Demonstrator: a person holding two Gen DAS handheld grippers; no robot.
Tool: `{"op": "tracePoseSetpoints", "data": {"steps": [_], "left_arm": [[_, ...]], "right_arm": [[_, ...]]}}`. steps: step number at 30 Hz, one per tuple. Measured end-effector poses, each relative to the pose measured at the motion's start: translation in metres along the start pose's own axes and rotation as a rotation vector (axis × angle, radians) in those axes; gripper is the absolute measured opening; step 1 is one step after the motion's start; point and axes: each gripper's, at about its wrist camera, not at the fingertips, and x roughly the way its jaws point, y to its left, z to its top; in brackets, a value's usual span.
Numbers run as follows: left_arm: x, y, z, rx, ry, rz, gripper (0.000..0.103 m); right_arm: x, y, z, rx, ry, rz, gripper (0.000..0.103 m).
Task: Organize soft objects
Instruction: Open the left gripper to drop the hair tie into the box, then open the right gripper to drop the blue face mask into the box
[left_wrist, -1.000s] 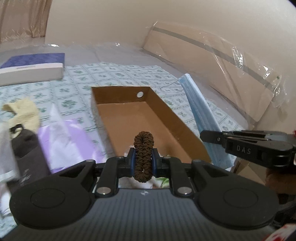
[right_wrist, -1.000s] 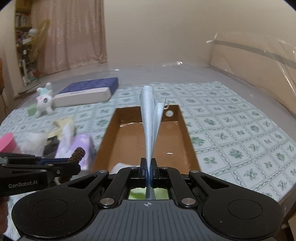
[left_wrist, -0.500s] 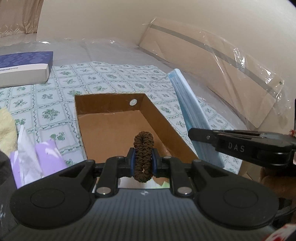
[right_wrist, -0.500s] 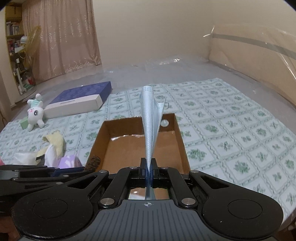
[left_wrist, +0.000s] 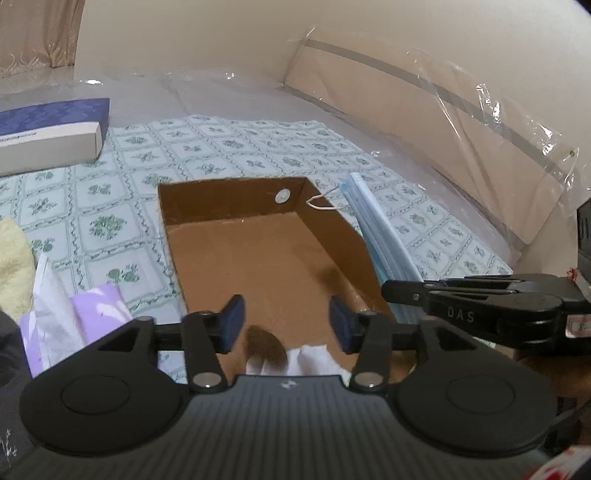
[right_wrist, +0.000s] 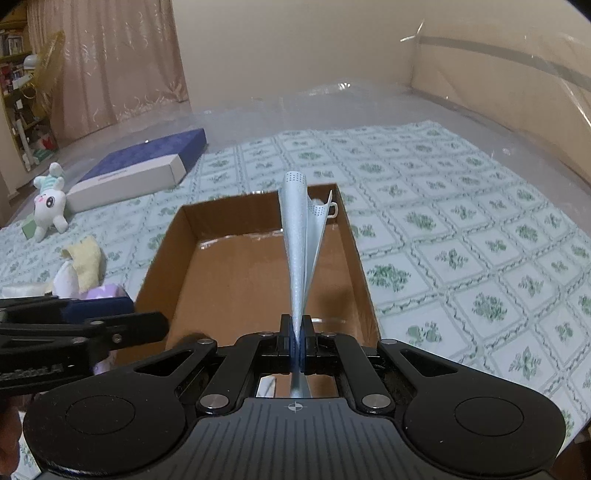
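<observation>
Over cardboard box (left_wrist: 258, 258): left gripper (left_wrist: 286, 325) empty, spread; right gripper (right_wrist: 296, 332) clamping face mask (right_wrist: 301, 251).

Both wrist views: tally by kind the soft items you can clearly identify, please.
Blue face mask: 1, clamped in the right tongs
Brown scrunchie: 1, blurred, under the open left tongs
Plush bunny: 1
Yellow cloth: 1
Purple packet: 1
Total: 5
</observation>
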Motion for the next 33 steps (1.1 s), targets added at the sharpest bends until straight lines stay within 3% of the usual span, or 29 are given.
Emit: {"op": "tracePoseSetpoints", "data": {"steps": [16,17,18,19,20,21,33], "left_arm": [[-0.044,0.016,-0.020,-0.030,-0.040,0.066,0.052],[-0.046,0.016,-0.022,-0.029,-0.043,0.070,0.052],[-0.049,0.016,-0.023,-0.028,-0.046,0.073,0.052],[-0.051,0.016,-0.025,-0.028,-0.048,0.075,0.052],[-0.053,0.016,-0.026,-0.028,-0.049,0.077,0.052],[-0.056,0.016,-0.028,-0.029,-0.051,0.079,0.052],[-0.101,0.019,-0.061,-0.045,-0.067,0.123,0.052]], "right_arm": [[0.005,0.008,-0.002,0.011,-0.024,0.053,0.005],[0.005,0.008,-0.002,0.013,-0.026,0.058,0.009],[0.006,0.008,-0.002,0.017,-0.022,0.064,0.026],[0.007,0.008,-0.002,0.020,-0.019,0.063,0.056],[0.006,0.007,-0.003,0.025,-0.025,0.064,0.069],[0.003,0.007,-0.004,0.034,-0.038,0.065,0.073],[-0.036,0.018,-0.021,0.067,-0.077,0.079,0.073]]}}
